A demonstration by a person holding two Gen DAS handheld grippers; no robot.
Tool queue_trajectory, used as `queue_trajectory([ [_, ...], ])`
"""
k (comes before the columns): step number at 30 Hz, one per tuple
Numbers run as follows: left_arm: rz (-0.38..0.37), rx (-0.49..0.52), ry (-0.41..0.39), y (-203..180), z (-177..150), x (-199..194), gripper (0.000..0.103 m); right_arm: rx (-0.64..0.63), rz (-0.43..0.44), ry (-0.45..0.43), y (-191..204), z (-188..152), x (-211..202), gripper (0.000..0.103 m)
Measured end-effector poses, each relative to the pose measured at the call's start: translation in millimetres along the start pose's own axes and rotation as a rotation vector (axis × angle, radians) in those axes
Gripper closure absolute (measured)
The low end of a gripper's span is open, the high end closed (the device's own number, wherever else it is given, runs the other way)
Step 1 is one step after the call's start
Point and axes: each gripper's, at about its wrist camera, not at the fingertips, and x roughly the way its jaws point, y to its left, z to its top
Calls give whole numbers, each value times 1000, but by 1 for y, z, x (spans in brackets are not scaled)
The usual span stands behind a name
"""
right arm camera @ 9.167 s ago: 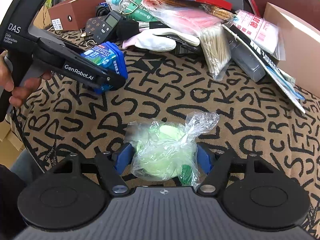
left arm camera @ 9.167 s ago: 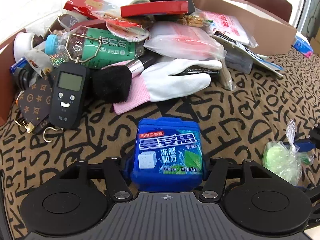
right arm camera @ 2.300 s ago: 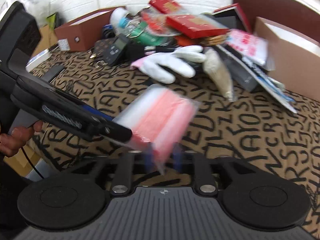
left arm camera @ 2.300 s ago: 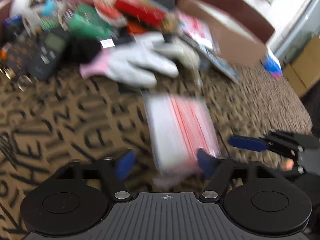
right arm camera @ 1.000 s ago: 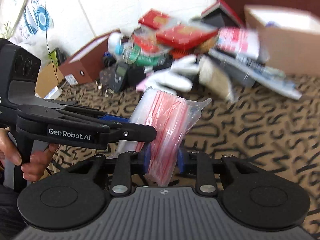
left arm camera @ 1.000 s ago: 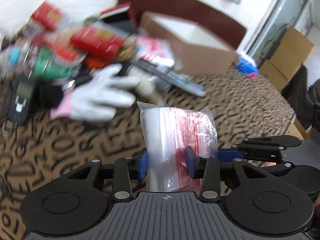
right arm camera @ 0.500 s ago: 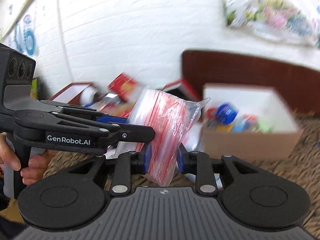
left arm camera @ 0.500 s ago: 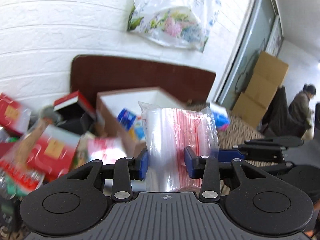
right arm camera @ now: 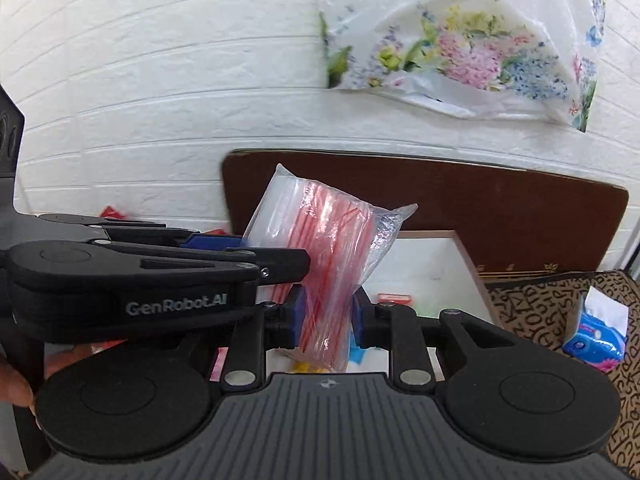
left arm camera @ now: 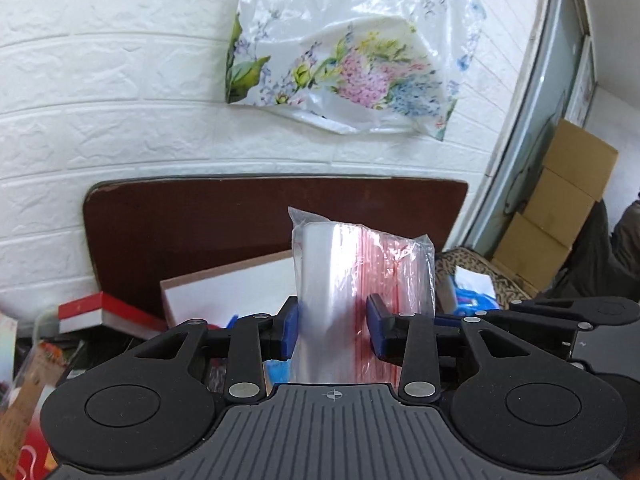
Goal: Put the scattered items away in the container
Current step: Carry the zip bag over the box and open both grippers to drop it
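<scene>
A clear plastic pack of red-striped zip bags (left arm camera: 352, 280) is held upright in the air by both grippers. My left gripper (left arm camera: 332, 330) is shut on its lower left part. My right gripper (right arm camera: 326, 320) is shut on its right edge, where the pack (right arm camera: 320, 248) leans left. The left gripper's body (right arm camera: 152, 276) crosses the right wrist view from the left. The cardboard box with a white inside (left arm camera: 240, 284) stands just behind and below the pack; it also shows in the right wrist view (right arm camera: 432, 264). Small coloured items lie in it, mostly hidden.
A dark brown board (left arm camera: 192, 220) leans on the white brick wall behind the box. A floral plastic bag (left arm camera: 340, 52) hangs above. A red and white box (left arm camera: 92, 312) and other clutter lie at left. A blue packet (right arm camera: 596, 336) lies on the patterned cloth (right arm camera: 532, 300) at right.
Both grippers have carried the zip-bag pack up from the patterned cloth and tilted upward, bringing it in front of the cardboard box. Both grips have stayed shut on it.
</scene>
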Motion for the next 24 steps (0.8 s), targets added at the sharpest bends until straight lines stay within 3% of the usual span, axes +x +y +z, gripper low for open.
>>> queue_trajectory([
  [9,36,-27,59,15,18,115,67,8,-58,72,-43,14,102,75],
  [21,37,-72,147,38,5,236,66,-44,-91,179,-87,5,216,75],
  [23,37,-58,142,39,2,247,58,-38,-95,188,-94,2,228,75],
  [24,42,-39,124,38,0,249,47,-32,-95,189,-98,0,233,75],
])
